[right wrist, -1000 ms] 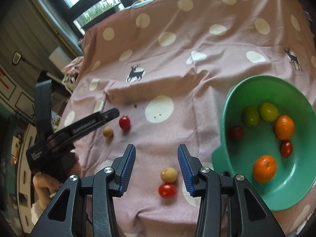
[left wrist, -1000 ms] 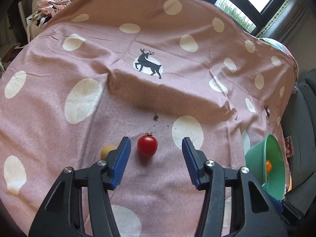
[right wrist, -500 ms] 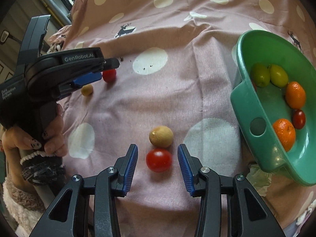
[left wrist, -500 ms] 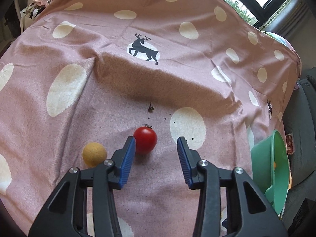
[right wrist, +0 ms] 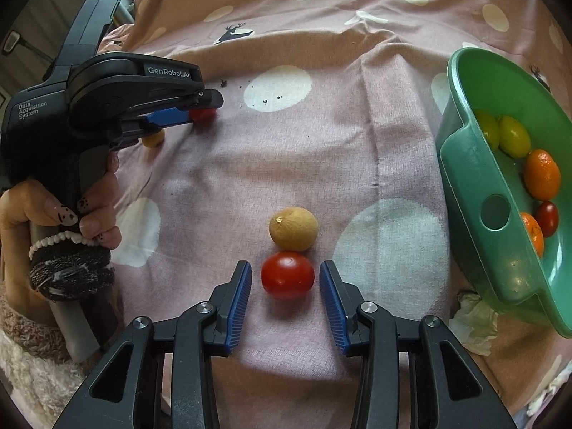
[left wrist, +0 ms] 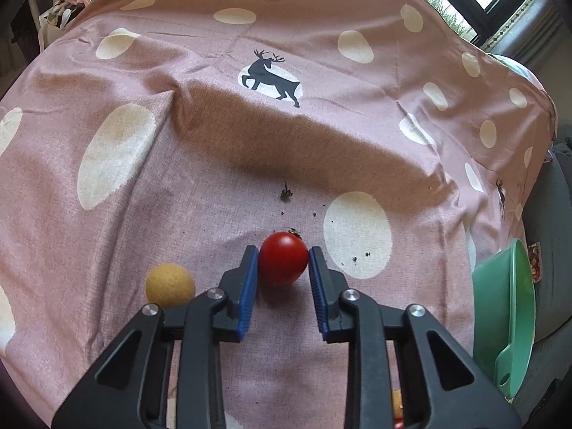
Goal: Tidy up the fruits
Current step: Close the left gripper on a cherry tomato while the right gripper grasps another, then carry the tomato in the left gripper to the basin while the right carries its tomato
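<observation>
In the left wrist view, my left gripper (left wrist: 283, 250) is shut on a red cherry tomato (left wrist: 283, 259) that rests on the pink spotted cloth (left wrist: 178, 143). A small yellow fruit (left wrist: 170, 285) lies just left of its left finger. In the right wrist view, my right gripper (right wrist: 286, 268) straddles a second red tomato (right wrist: 287, 275). Its jaws are closing, with small gaps still showing on both sides. A tan round fruit (right wrist: 294, 228) touches that tomato on its far side. The left gripper (right wrist: 200, 107) also shows at the upper left of this view.
A green bowl (right wrist: 461, 164) holding several fruits, orange, yellow-green and red, stands at the right. Crumpled paper (right wrist: 475, 321) lies by its near corner. A person's hand (right wrist: 89, 211) grips the left tool. Dark crumbs (left wrist: 286, 193) dot the cloth.
The left jaws came together onto the red tomato. The right gripper sank toward the second tomato, tilted further down, and its jaws narrowed around it.
</observation>
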